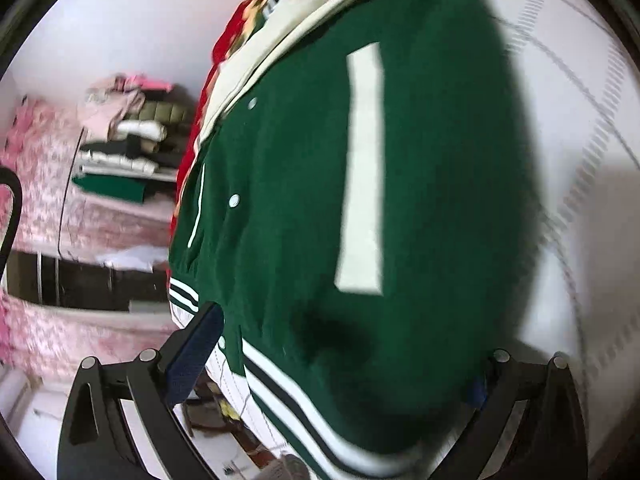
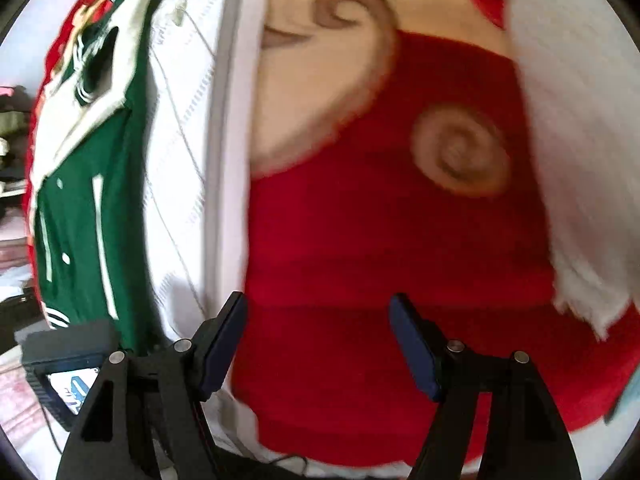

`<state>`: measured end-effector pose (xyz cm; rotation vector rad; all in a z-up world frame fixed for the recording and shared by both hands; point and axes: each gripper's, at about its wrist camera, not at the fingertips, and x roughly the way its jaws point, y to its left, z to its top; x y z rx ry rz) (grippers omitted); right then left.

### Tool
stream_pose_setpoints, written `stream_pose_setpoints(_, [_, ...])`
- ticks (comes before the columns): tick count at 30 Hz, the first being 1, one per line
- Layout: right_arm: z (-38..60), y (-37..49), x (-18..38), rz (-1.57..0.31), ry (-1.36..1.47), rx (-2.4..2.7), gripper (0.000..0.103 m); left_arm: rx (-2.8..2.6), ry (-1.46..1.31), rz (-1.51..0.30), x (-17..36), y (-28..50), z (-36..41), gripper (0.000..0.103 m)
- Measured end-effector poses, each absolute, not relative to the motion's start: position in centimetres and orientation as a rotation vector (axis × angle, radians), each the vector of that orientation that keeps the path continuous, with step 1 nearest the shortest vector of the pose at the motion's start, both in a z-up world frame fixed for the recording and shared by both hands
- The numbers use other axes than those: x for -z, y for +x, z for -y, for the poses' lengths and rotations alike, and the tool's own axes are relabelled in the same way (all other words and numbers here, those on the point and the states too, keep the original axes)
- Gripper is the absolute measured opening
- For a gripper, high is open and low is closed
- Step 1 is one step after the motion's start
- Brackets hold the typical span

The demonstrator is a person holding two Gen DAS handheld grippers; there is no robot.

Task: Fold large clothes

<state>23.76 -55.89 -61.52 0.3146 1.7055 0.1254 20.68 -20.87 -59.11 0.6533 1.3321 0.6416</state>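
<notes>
Left wrist view: left claw (image 1: 332, 368) straddles green jacket (image 1: 320, 208) hem, grip unclear. Right claw (image 2: 316, 344) apart, empty, over red blanket (image 2: 400, 260). Align hem w/ collar before creasing.

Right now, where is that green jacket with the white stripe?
The green jacket fills the middle of the left wrist view, lying on a white quilted cover. In the right wrist view it sits far left, beside a red blanket.

The jacket (image 1: 300, 184) is dark green with a cream stripe (image 1: 362, 172), cream collar, white snaps, and a hem banded white and dark. Under it lies a white quilted cover (image 2: 180, 160) with thin grey lines. The blanket (image 2: 380, 240) is red with cream and tan swirls. The tongs' pads (image 2: 222, 344) are navy on black arms.
</notes>
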Motion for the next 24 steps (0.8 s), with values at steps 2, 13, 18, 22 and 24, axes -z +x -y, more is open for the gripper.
stream_pose_setpoints(2, [55.6, 26.3, 61.9, -1.683, 0.359, -0.169, 0.075, -0.642, 0.608, -1.323, 58.6, 20.8, 20.3, 0.103])
stream_pose_setpoints(13, [49.3, 44.0, 65.4, -1.489, 0.854, -0.621, 0.090, -0.504, 0.323, -1.288, 53.7, 20.6, 18.1, 0.015])
stream_pose_setpoints(18, [42.2, 47.1, 68.7, -1.513, 0.979, -0.667, 0.091, -0.461, 0.277, -1.273, 52.6, 20.9, 17.0, 0.014])
stream_pose_setpoints(22, [33.2, 47.7, 69.1, -1.554, 0.883, -0.568, 0.032, -0.426, 0.228, -1.258, 51.2, 20.8, 15.6, 0.012])
stream_pose_setpoints(24, [29.2, 47.5, 68.0, -1.546, 0.841, -0.522, 0.020, -0.411, 0.189, -1.253, 50.2, 20.8, 14.4, 0.012])
